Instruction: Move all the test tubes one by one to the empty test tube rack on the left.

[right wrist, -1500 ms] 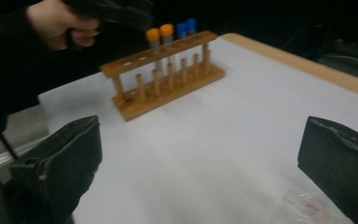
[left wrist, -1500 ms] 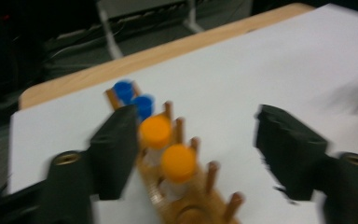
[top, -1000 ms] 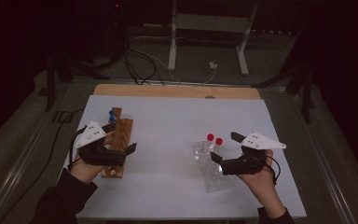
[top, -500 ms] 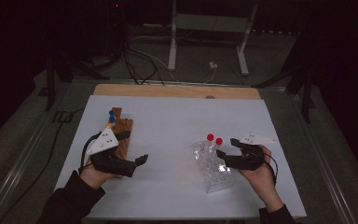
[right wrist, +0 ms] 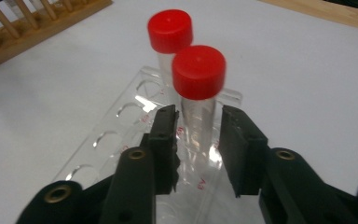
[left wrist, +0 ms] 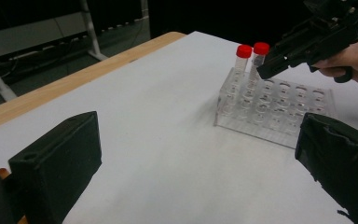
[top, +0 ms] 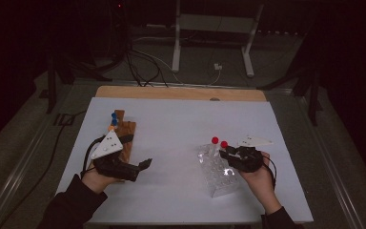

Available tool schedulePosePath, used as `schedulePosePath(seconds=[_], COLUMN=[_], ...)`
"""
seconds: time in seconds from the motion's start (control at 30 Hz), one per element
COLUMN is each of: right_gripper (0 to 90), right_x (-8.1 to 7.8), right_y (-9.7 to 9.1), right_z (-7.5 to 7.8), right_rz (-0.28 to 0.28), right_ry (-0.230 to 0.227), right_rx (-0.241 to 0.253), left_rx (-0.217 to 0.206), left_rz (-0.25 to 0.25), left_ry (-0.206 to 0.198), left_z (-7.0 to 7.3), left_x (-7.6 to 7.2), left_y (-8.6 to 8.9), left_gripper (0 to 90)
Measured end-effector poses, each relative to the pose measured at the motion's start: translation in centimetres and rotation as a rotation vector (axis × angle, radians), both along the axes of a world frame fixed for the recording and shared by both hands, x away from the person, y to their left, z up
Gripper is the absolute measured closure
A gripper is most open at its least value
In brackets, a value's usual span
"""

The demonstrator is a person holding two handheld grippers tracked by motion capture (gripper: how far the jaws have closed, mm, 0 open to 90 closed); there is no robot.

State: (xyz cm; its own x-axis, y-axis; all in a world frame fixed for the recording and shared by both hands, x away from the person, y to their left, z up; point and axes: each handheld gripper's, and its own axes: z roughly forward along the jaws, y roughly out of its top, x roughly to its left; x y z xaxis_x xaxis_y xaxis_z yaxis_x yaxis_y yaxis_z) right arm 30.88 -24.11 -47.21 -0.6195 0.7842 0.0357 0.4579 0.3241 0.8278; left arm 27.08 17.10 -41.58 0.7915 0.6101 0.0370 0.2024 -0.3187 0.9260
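I'm closing my right tool [right wrist: 198, 140] around the nearer red-capped tube [right wrist: 198, 88] standing in the clear rack [top: 219, 171] on the tabletop [top: 181, 124]; up close, slim gaps are showing beside the pads. My left tool [top: 140, 164] is hanging wide open, holding nothing.

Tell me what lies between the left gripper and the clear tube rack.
Only bare white table: the high view shows nothing between the left gripper and the clear tube rack. The left gripper view shows the same bare stretch.
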Motion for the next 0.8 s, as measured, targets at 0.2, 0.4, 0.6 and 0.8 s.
schedulePosePath(seconds=[0.2, 0.4, 0.6, 0.8], right_gripper=[74.5, 74.7, 74.8, 74.8], right_x=[0.0, -0.7, -1.7, -3.1], right_y=[0.4, 0.1, 0.1, 0.4], right_z=[0.1, 1.4, 3.2, 5.0], right_rz=[-0.017, -0.025, -0.021, 0.001], right_ry=[-0.014, -0.064, -0.128, -0.195], right_rx=[-0.028, -0.008, -0.001, 0.016], left_rx=[-0.004, -0.002, -0.008, -0.024], left_rz=[0.001, 0.001, -0.004, -0.017], left_ry=[0.000, 0.000, -0.004, -0.007], left_z=[0.0, 0.1, 0.3, 0.6], left_x=[0.0, 0.0, -0.1, -0.3], left_y=[0.0, 0.0, 0.1, 0.0], left_gripper=[1.3, 1.3, 1.3, 1.3])
